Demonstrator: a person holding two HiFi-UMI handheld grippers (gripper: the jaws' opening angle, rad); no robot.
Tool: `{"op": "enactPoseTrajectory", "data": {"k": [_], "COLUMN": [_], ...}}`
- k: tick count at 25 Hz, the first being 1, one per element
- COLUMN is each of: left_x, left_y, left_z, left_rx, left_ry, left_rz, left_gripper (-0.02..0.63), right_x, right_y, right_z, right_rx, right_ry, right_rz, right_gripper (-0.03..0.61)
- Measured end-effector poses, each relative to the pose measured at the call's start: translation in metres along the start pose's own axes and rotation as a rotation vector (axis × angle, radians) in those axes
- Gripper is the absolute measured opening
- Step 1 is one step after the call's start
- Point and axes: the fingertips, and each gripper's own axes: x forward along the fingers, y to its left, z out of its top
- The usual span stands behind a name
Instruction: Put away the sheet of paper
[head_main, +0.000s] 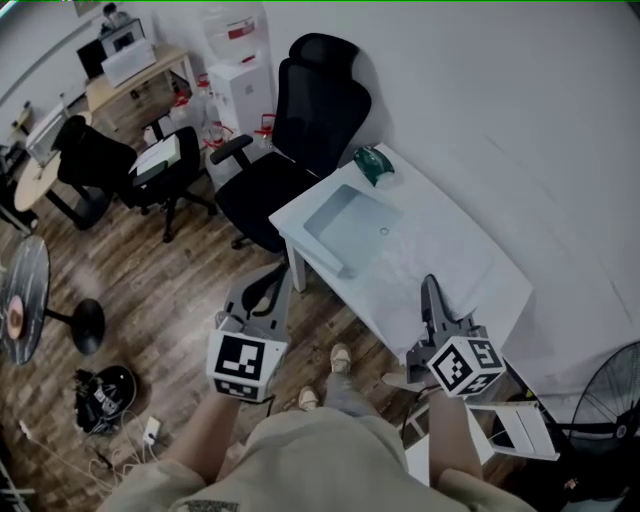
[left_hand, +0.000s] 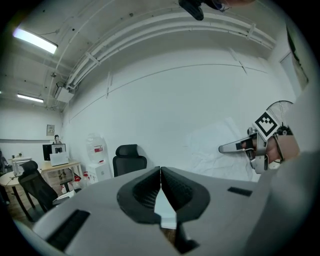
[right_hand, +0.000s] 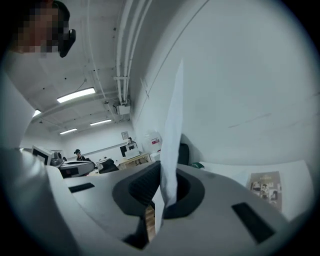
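Note:
A large, slightly creased white sheet of paper (head_main: 445, 258) is over the right part of the white table (head_main: 300, 212). My right gripper (head_main: 430, 288) is at its near edge and is shut on it. In the right gripper view the sheet (right_hand: 173, 135) stands edge-on between the closed pads and rises upward. A pale translucent folder (head_main: 350, 228) lies on the table's left part. My left gripper (head_main: 266, 284) hangs over the wooden floor just left of the table's corner, shut with nothing in it; its tips (left_hand: 160, 171) meet. From there I see the right gripper (left_hand: 239, 146) and the sheet (left_hand: 215, 150).
A green object (head_main: 373, 165) sits at the table's far corner. A black office chair (head_main: 300, 130) stands against the table's left side, with a water dispenser (head_main: 238, 75) behind it. One fan (head_main: 608, 400) is at the right, another (head_main: 22, 300) at the left. Cables (head_main: 100, 400) lie on the floor.

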Motion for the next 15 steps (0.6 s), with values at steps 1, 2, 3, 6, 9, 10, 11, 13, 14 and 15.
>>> {"op": "enactPoseTrajectory", "data": {"k": [1,2,3,6,9,10,11,13,14,15], "left_x": [0.005,0.011,0.018,0.043,0.07,0.079,0.088,0.104,0.112,0.12], "left_y": [0.0,0.0,0.001,0.003,0.002,0.003,0.003,0.006,0.007,0.008], "left_z": [-0.003,-0.006,-0.009,-0.02,-0.03,-0.033,-0.037,-0.045,-0.05,-0.056], "left_rx": [-0.003,-0.006,-0.008,-0.006,0.004,0.009,0.012,0.013,0.011,0.008], "left_ry": [0.01,0.019,0.029,0.061,0.1,0.113,0.127,0.156,0.172,0.189], "left_rz": [-0.002,-0.005,-0.007,-0.005,-0.007,-0.008,-0.008,-0.006,-0.005,-0.007], "left_gripper": [0.021,0.021,0.021,0.021,0.021,0.021,0.021,0.021,0.022,0.021], "right_x": [0.006,0.012,0.019,0.046,0.07,0.078,0.087,0.103,0.111,0.118], "right_y": [-0.007,-0.014,-0.022,-0.048,-0.072,-0.079,-0.085,-0.096,-0.101,-0.107], "right_z": [-0.005,-0.009,-0.015,-0.035,-0.055,-0.062,-0.069,-0.084,-0.091,-0.099], "right_rx": [0.019,0.035,0.048,0.093,0.15,0.167,0.185,0.235,0.273,0.314], "right_ry": [0.01,0.02,0.031,0.073,0.122,0.138,0.154,0.189,0.206,0.223], "right_rz": [-0.007,-0.013,-0.017,-0.028,-0.029,-0.028,-0.026,-0.018,-0.012,-0.007], "right_gripper": [0.023,0.023,0.023,0.023,0.023,0.023,0.023,0.023,0.023,0.023]}}
